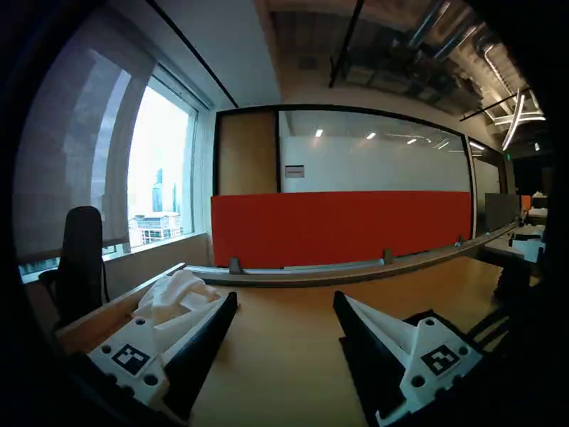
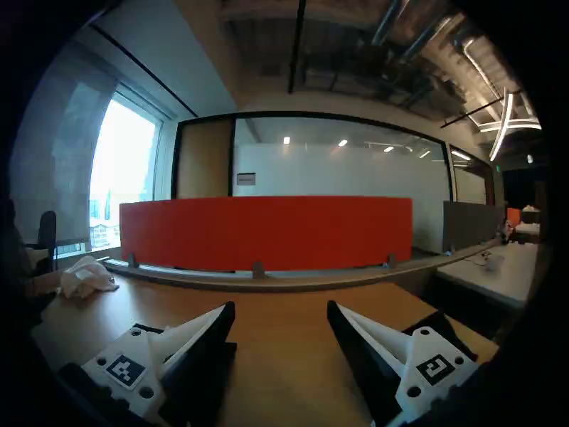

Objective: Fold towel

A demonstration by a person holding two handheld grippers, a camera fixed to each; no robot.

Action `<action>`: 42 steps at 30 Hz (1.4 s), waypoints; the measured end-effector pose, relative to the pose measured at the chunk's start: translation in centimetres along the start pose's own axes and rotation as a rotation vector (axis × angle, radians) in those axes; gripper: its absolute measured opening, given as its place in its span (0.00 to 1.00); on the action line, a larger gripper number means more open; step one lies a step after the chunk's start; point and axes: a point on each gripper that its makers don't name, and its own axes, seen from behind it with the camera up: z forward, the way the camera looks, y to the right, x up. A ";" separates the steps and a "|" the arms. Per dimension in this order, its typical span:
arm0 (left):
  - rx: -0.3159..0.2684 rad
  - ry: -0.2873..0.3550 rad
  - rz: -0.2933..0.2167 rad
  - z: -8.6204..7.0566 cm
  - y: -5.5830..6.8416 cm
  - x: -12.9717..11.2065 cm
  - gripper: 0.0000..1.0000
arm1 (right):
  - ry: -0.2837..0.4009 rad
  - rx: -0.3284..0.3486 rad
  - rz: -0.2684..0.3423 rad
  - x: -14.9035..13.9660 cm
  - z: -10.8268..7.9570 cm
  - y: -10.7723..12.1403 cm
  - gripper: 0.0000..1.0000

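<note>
Left gripper view looks forward along my left hand-held gripper (image 1: 284, 295). Its two white-and-black fingers stand wide apart with nothing between them, low over the wooden desk (image 1: 284, 370). The towel (image 1: 174, 292), white and crumpled into a loose heap, lies on the desk just beyond the tip of the finger on the left of this view, near the desk's window-side edge. That fingertip overlaps the cloth in the picture, and I cannot tell whether the two touch. Past the towel a black chair (image 1: 80, 256) stands by the window (image 1: 160, 178). An orange divider panel (image 1: 341, 228) runs along the far edge of the desk, with a glass wall (image 1: 370, 164) behind it.

Right gripper view shows my right hand-held gripper (image 2: 279, 304) spread just as wide and holding nothing, over bare wood. From here the towel (image 2: 85, 277) sits far off to the left, well apart from both fingers, near the left end of the orange divider panel (image 2: 267, 231). A second, paler desk (image 2: 491, 274) stands off to the right.
</note>
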 end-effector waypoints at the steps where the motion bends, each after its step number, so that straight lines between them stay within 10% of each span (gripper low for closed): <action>1: -0.003 0.001 0.000 0.0 0.1 0.7 1.00 | 0.001 0.000 0.000 0.9 -0.1 -0.1 1.00; 18: -0.037 -0.022 0.025 -0.7 0.3 7.4 1.00 | 0.002 -0.032 -0.020 9.1 -1.5 0.2 1.00; 42: -0.209 -0.183 0.108 -1.7 3.6 4.9 1.00 | -0.119 0.200 -0.168 8.1 -2.0 -4.6 1.00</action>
